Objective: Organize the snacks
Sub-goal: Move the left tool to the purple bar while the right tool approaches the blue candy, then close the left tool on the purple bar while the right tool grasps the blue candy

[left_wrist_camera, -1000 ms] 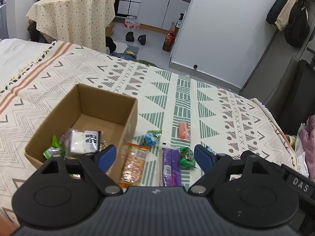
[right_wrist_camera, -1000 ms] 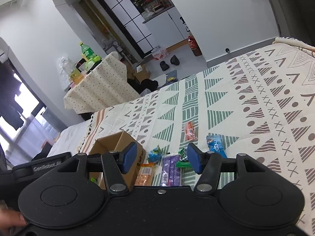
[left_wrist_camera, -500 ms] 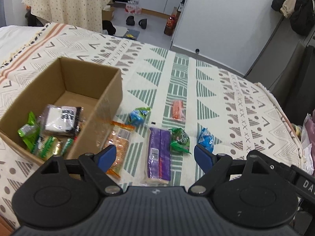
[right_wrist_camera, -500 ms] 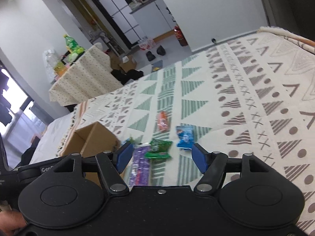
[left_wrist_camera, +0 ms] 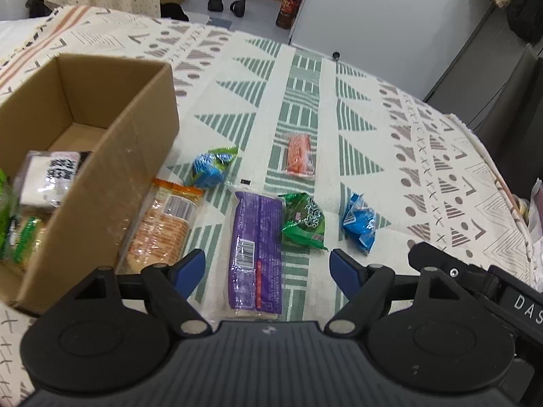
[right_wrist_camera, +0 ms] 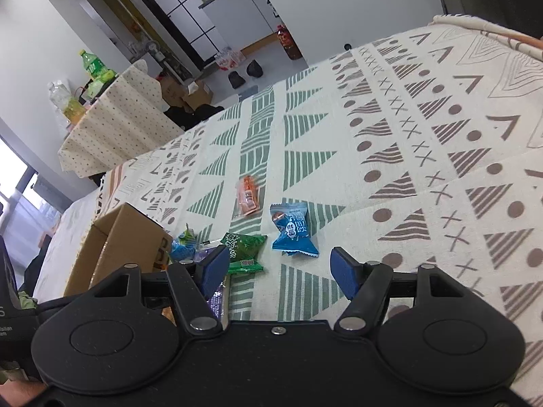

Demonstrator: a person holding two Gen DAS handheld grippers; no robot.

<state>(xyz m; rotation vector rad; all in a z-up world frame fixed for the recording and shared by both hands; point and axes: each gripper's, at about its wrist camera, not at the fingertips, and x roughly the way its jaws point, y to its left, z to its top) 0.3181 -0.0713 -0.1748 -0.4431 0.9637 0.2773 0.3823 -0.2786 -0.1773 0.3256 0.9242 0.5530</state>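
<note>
Left wrist: you've dropped closer over the spread; left gripper (left_wrist_camera: pixel 266 268) wide, empty, straddling the purple pack (left_wrist_camera: pixel 256 249) beside the box (left_wrist_camera: pixel 135 156). Right wrist: right gripper (right_wrist_camera: pixel 280 266) swung down, wide, empty, lined up on the blue candy (right_wrist_camera: pixel 293 232). Six snacks still outside.

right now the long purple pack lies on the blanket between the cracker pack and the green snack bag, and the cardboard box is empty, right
Not quite: the cardboard box is not empty; the left wrist view shows a white packet and green wrapped snacks inside. The rest holds: the long purple pack lies on the blanket between the cracker pack and the green snack bag.
</note>
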